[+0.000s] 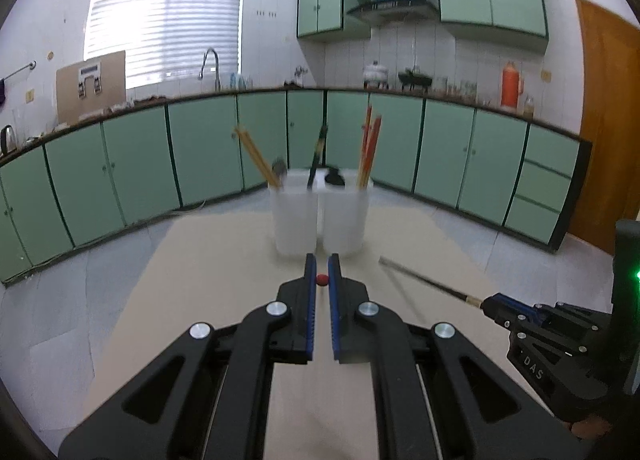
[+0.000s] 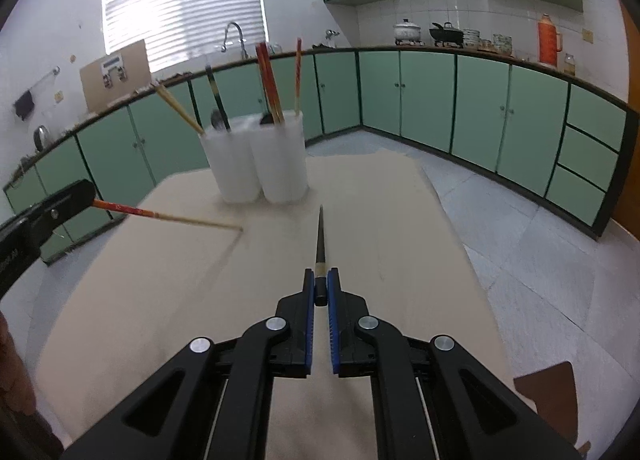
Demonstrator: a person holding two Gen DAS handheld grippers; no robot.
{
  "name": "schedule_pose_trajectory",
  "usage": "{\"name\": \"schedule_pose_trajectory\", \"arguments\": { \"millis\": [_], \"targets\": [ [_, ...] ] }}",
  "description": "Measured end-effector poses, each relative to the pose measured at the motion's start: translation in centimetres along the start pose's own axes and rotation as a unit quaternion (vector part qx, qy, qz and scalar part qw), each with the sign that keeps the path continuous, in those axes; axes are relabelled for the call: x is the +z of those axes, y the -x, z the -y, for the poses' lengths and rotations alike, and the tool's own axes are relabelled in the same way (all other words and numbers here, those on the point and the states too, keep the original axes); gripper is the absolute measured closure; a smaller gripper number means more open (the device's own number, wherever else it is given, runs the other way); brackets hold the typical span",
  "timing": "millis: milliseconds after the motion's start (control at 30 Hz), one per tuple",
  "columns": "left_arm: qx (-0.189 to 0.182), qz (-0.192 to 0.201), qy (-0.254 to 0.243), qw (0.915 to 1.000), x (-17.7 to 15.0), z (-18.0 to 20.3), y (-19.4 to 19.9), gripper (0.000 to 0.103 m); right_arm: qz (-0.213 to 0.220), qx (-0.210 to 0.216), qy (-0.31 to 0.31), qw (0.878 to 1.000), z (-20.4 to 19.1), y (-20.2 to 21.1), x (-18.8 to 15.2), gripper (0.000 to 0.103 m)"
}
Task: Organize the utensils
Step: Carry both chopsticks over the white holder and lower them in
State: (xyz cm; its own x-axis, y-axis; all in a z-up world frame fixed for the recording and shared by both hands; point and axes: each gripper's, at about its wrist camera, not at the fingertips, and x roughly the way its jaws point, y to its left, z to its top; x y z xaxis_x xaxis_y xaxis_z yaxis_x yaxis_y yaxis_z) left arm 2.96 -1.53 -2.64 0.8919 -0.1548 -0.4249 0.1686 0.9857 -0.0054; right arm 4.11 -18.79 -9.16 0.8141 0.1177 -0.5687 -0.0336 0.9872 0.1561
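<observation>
My left gripper (image 1: 322, 260) is shut on a red chopstick (image 1: 322, 280), seen end-on as a red dot between the pads. In the right wrist view that chopstick (image 2: 132, 212) sticks out of the left gripper (image 2: 90, 198) and slants down, its pale tip at the beige table (image 2: 160, 300). My right gripper (image 2: 320, 274) is shut on the butt of a black chopstick (image 2: 320, 244) that points toward the white utensil holder (image 2: 236, 168). The holder (image 1: 296, 216) stands on the table ahead, with tan, black and red chopsticks and dark spoons upright in its cups.
The table (image 1: 200, 260) ends at the right over a grey tiled floor (image 2: 540, 240). Green cabinets (image 1: 120, 172) run along the walls behind. A brown object (image 2: 548, 392) lies low on the right. The right gripper (image 1: 486, 303) holds its black chopstick (image 1: 424, 280) right of mine.
</observation>
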Motion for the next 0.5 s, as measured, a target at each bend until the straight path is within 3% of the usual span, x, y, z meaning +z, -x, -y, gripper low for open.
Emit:
{"name": "schedule_pose_trajectory", "arguments": {
  "millis": [500],
  "targets": [
    [-0.028, 0.059, 0.019, 0.9977, 6.8, -0.7, 0.3, 0.098, 0.055, 0.078, -0.016, 0.995, 1.1, 2.7, 9.4, 0.097]
  ]
}}
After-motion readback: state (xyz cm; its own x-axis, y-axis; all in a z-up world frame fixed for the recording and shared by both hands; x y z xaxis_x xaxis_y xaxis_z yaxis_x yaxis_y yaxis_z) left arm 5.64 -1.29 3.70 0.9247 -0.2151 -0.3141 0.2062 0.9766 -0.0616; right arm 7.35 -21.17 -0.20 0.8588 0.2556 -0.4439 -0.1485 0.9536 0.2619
